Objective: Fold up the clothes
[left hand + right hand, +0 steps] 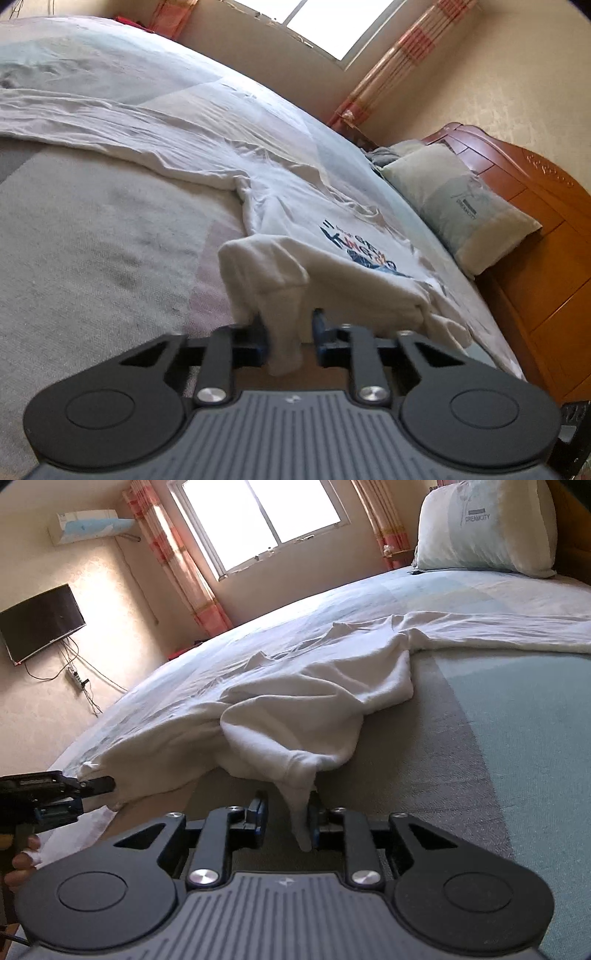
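Left tool [286, 328] pinching hem of white T-shirt [280, 206] | right tool [286, 812] pinching another hem fold, gap visible beside cloth | shirt on bed [498, 738], long axis running away from both tools toward far edge.

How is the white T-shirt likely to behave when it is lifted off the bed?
Probably floppy: the white T-shirt sags in wrinkled folds. Likely light, since a pinched corner tents up. It may bunch on the bed.

Bed [92, 229]: crumpled white T-shirt [280, 199] spread across cover; 1 pillow [454, 206] at headboard.
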### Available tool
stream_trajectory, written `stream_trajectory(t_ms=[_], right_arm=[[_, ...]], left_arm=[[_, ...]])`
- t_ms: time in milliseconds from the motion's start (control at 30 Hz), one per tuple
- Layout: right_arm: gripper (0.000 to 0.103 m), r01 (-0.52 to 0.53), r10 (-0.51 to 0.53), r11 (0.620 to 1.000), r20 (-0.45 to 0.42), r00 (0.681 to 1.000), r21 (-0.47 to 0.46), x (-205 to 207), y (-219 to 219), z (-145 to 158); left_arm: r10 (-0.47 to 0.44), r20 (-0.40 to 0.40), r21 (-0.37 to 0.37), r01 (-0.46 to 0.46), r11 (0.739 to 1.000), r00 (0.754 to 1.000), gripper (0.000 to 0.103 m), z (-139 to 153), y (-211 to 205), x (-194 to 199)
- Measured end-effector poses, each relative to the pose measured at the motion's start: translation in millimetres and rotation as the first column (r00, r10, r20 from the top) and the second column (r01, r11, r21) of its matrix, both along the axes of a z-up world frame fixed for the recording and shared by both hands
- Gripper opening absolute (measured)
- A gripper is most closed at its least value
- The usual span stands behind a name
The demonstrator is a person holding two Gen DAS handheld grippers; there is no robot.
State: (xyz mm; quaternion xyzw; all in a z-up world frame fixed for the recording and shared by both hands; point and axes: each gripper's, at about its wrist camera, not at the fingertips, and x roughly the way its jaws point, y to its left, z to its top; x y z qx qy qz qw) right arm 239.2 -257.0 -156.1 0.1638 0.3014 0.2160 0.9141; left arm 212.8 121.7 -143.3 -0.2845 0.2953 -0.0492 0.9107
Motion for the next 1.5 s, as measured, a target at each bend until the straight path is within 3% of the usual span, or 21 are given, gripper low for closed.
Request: stream_trajectory(t_ms=[33, 233, 433, 700, 833, 1000, 1267, 1300, 1333, 1500], right_arm=[[0.010, 0.003, -0.003, 1.000, -0.010, 1.000, -0.002, 0.8, 0.1, 1.1], [0.010, -0.038, 0.038, 0.999, 0.000, 0.999, 0.038, -8.5, -8.9, 30.1], [0.010, -0.107, 0.106, 0.994, 0.025, 0.994, 0.021, -29.2, -24.1, 68.0], [0.010, -0.115, 0.115, 0.993, -0.026, 0.993, 0.008, -56.7, -60.8, 92.5], [0.010, -0.099, 0.096, 0.995, -0.102, 0.990, -0.025, -59.3, -78.2, 82.3], [0.011, -0.066, 0.063, 0.998, -0.255, 0.965, -0.001, -49.0, -91.3, 40.6], [0.021, 0.023, 0.031, 0.986, -0.326, 0.945, 0.163, -48.4, -104.3, 2.3], [0.020, 0.027, 0.030, 0.985, -0.323, 0.946, 0.172, -48.7, -104.9, 1.7], [0.009, 0.024, 0.030, 0.986, -0.318, 0.948, 0.164, -48.7, -104.2, 3.1], [0.009, -0.015, 0.031, 0.998, -0.291, 0.956, 0.056, -47.8, -100.3, 23.7]], left_arm=[[0.001, 0.000, 0.002, -0.001, 1.000, 1.000, 0.002, 0.7, -0.3, 0.1], [-0.082, 0.040, 0.051, 0.080, 0.996, 0.996, 0.001, 26.9, -9.6, -16.7], [-0.174, 0.058, 0.105, 0.167, 0.980, 0.983, 0.001, 59.9, -20.9, -44.8], [-0.254, -0.008, 0.174, 0.252, 0.952, 0.967, 0.001, 79.2, -29.7, -81.0], [-0.267, -0.083, 0.180, 0.278, 0.944, 0.960, 0.001, 64.7, -28.7, -89.1], [-0.249, -0.177, 0.103, 0.269, 0.958, 0.952, 0.002, 29.4, -20.0, -75.7], [-0.242, -0.236, 0.061, 0.263, 0.963, 0.941, 0.002, 18.9, -16.3, -58.3], [-0.244, -0.234, 0.068, 0.266, 0.962, 0.941, 0.002, 21.0, -17.1, -58.3], [-0.249, -0.240, 0.087, 0.276, 0.957, 0.938, 0.002, 24.4, -19.8, -59.5], [-0.299, -0.266, 0.197, 0.356, 0.914, 0.916, 0.002, 45.7, -34.1, -68.3]])
